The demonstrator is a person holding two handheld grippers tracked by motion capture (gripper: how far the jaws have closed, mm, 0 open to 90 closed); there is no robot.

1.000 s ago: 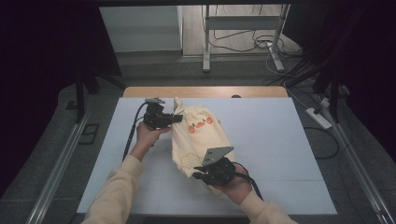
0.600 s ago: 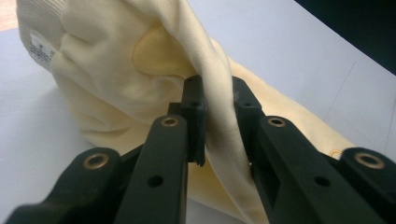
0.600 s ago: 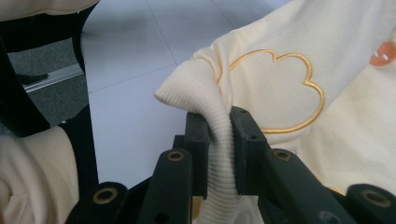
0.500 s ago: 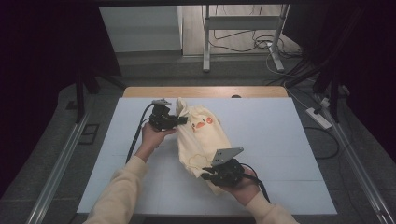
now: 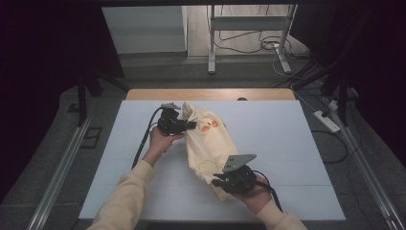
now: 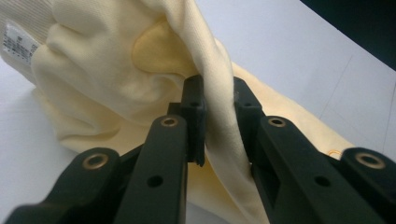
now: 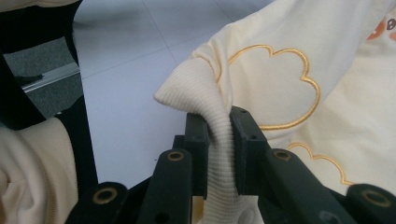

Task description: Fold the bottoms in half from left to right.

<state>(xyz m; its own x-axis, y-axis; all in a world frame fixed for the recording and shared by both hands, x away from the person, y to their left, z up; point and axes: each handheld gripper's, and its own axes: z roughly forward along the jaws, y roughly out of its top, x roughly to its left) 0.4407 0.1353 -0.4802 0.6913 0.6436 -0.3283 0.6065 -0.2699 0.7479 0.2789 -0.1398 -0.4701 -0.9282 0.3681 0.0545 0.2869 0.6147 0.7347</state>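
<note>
At left of the high view, the left gripper [image 5: 190, 125] is seen closed on a fold of the pale cream knitted cotton garment w/ orange embroidery [image 5: 210, 143], up near its far end; in the left gripper view the jaws are nearly shut, w/ a thin ridge of the cloth [image 6: 219, 112] pinched between the pads. The garment is stretched diagonally across the middle of the white table surface [image 5: 287, 143], partly lifted, its bulk sagging between the two grips. Toward the right & nearer the person, the right gripper [image 5: 218, 181] is clamped on the ribbed hem edge [image 7: 219, 140], jaws narrow around it, approx. one layer thick, beside a cloud-shaped gold outline [image 7: 275, 88].

Judged step: spreading or straightening the garment before it is laid flat. To be done well, both pinches should be kept firm, tension should be applied evenly & gently, and the cloth should be lowered w/o twisting, so that no crease is trapped underneath. Slippage at the thin left pinch is probably the main risk.
</note>
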